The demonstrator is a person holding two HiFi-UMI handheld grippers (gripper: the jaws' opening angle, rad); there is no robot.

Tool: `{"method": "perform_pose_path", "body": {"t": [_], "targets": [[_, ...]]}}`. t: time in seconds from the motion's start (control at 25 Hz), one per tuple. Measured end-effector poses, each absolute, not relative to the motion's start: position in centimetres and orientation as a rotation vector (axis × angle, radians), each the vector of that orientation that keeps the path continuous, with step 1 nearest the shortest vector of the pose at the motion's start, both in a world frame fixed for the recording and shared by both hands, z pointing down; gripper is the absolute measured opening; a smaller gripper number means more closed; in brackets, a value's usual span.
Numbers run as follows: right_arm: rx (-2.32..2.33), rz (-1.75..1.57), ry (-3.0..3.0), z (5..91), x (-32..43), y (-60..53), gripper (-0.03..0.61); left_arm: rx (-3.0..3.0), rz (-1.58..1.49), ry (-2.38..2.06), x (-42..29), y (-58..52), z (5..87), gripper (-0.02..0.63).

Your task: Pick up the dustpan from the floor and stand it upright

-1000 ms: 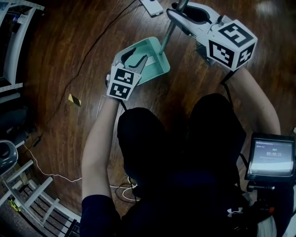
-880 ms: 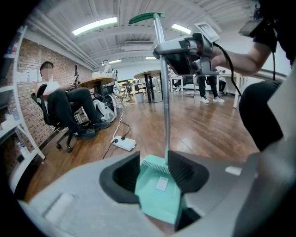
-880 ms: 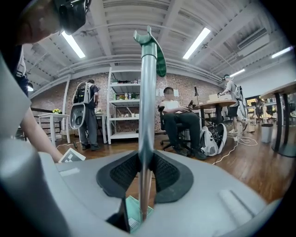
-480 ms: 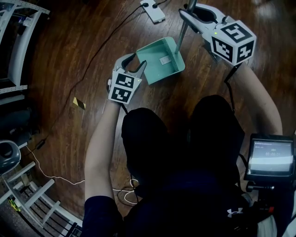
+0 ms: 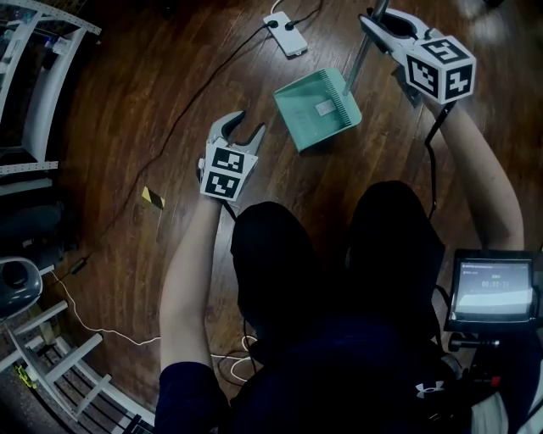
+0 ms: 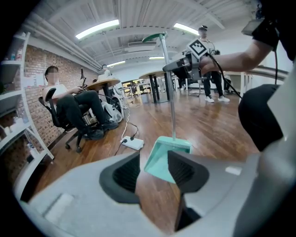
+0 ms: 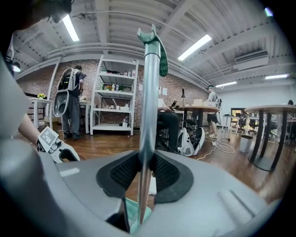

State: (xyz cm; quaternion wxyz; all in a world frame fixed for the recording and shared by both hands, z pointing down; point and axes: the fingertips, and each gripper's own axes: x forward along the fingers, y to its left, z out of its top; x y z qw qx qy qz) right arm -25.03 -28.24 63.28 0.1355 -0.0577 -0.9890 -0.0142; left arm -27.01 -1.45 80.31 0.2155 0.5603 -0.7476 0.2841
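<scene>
A teal dustpan (image 5: 316,111) with a long metal handle (image 5: 358,56) is in front of my knees. My right gripper (image 5: 376,19) is shut on that handle partway up, and the pole runs between its pads (image 7: 163,172). In the left gripper view the handle (image 6: 170,92) stands nearly upright, with the pan (image 6: 163,158) low over the wooden floor. I cannot tell whether the pan touches the floor. My left gripper (image 5: 243,129) is open with nothing between its fingers, a short way left of the pan and apart from it.
A white power strip (image 5: 286,32) with a dark cable lies just beyond the pan. White shelving (image 5: 34,85) stands at the left, and a yellow-black scrap (image 5: 153,197) lies on the floor. A small screen (image 5: 496,288) sits at my right hip. A person sits on a chair (image 6: 69,109) further off.
The right gripper has carried the dustpan to the right, away from the left gripper, whose jaws were at the pan's edge before. The left gripper now stands clear of it.
</scene>
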Motion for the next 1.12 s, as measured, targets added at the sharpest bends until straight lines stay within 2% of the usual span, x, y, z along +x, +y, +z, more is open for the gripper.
{"method": "perform_pose_path", "body": {"t": [0.28,0.36,0.44,0.52,0.88,1.12], "targets": [[-0.08,0.069,-2.901,65.4,-24.5,-29.4,0.101,1.559,0.81,-2.085,-27.3,-1.1,81.1,0.189],[-0.082,0.12,-2.922,64.9,-24.6,-29.3,0.19,1.567,0.818,-2.091,-27.4,-1.2,80.8,0.189],[-0.081,0.14,-2.926,65.0,-24.6,-29.2,0.253,1.568,0.816,-2.095,-27.4,-1.2,80.9,0.187],[-0.077,0.148,-2.922,65.3,-24.3,-29.2,0.285,1.569,0.814,-2.096,-27.2,-1.4,81.0,0.187],[-0.024,0.284,-2.927,67.0,-19.6,-30.2,0.291,1.577,0.782,-2.177,-28.3,-2.3,78.2,0.187],[0.071,0.247,-2.967,65.6,-14.8,-30.4,0.281,1.625,0.615,-2.381,-28.3,-3.0,71.6,0.153]]}}
